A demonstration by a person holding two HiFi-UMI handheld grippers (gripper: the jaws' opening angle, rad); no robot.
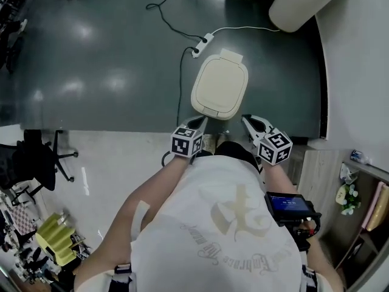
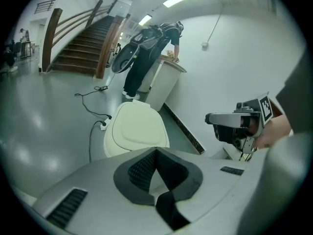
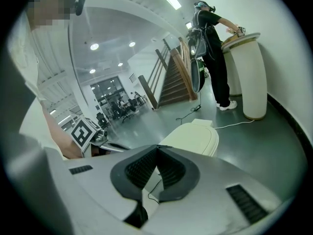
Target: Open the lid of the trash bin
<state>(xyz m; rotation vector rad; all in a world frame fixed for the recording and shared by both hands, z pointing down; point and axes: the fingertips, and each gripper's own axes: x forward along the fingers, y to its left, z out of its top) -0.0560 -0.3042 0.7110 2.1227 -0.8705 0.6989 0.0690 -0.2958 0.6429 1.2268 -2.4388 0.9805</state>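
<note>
The trash bin [image 1: 220, 85] stands on the dark floor just ahead of me, its cream lid lying flat and closed. It also fills the middle of the left gripper view as the bin [image 2: 137, 126], and shows past the jaws as the bin [image 3: 195, 137] in the right gripper view. My left gripper [image 1: 199, 121] hangs at the bin's near left edge, jaws together and empty. My right gripper [image 1: 246, 119] hangs at the near right edge, a little apart from the lid, jaws also together with nothing in them.
A power strip [image 1: 203, 44] with black and white cables lies on the floor beyond the bin. A tall cream stand [image 1: 301, 5] is at the far right, with a person [image 3: 212, 48] at it. The wall [image 1: 352, 72] runs along the right; an office chair [image 1: 36, 160] is at left.
</note>
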